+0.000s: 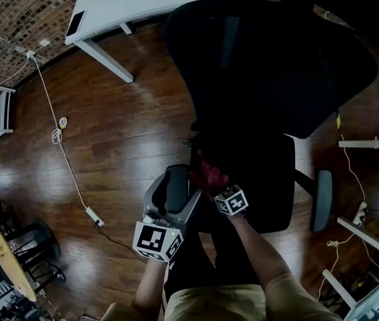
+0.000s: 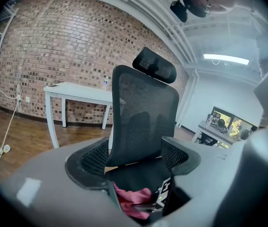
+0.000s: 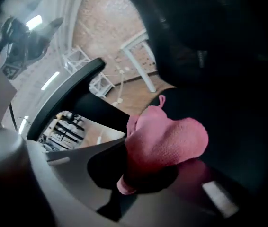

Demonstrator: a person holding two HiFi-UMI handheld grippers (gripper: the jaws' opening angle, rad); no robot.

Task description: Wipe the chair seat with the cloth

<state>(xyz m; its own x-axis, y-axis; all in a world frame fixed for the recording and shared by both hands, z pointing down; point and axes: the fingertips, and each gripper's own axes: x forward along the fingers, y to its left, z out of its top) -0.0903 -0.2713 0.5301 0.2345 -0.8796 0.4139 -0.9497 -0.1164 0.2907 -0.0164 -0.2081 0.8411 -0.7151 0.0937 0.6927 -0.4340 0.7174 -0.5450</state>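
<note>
A black office chair stands in front of me, its seat (image 1: 263, 172) low and its mesh backrest (image 1: 276, 65) leaning toward the camera. A pink cloth (image 1: 208, 174) lies bunched on the seat's front left part, and my right gripper (image 1: 211, 182) is shut on it. In the right gripper view the cloth (image 3: 167, 138) bulges out of the jaws against the dark seat (image 3: 238, 126). Just left of it my left gripper (image 1: 181, 191) is open and holds nothing. Between its wide jaws the left gripper view shows the seat (image 2: 138, 171), the backrest (image 2: 143, 117) and the cloth (image 2: 131, 197).
A white table (image 1: 129, 2) stands behind the chair by the brick wall. A white cable with a power strip (image 1: 93, 216) runs across the wood floor at the left. The chair's right armrest (image 1: 322, 199) sticks out beside a white frame (image 1: 377, 179).
</note>
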